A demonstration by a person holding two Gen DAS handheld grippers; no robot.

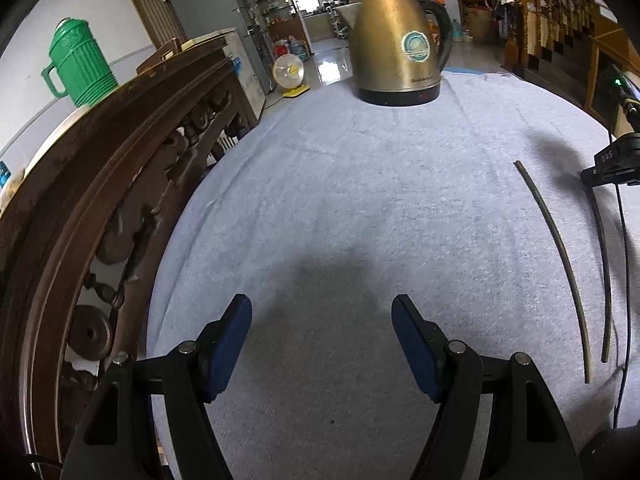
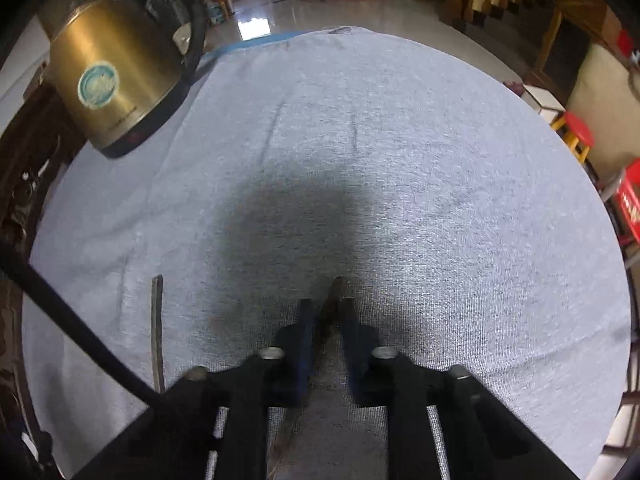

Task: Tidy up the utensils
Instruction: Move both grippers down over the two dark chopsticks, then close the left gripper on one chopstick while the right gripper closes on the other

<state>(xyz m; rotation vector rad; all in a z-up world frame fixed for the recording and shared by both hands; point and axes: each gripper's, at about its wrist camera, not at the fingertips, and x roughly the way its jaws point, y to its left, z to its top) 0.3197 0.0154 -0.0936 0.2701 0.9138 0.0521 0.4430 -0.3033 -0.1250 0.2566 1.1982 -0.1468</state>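
- Grey cloth (image 1: 360,184) covers the whole tabletop.
- Brass-coloured kettle (image 1: 394,40) stands at the far edge.
- Left gripper (image 1: 322,344) hovers over bare cloth, fingers wide apart, nothing between them.
- Right gripper (image 2: 326,316) has its fingers clamped on one dark chopstick (image 2: 335,292).
- Second chopstick (image 2: 157,328) lies flat just to its left.

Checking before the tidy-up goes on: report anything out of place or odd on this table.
The two chopsticks are split up: one lies loose on the grey cloth, the other is clamped in the right tool. A brass kettle stands at the far edge. Nothing looks spilled or broken.
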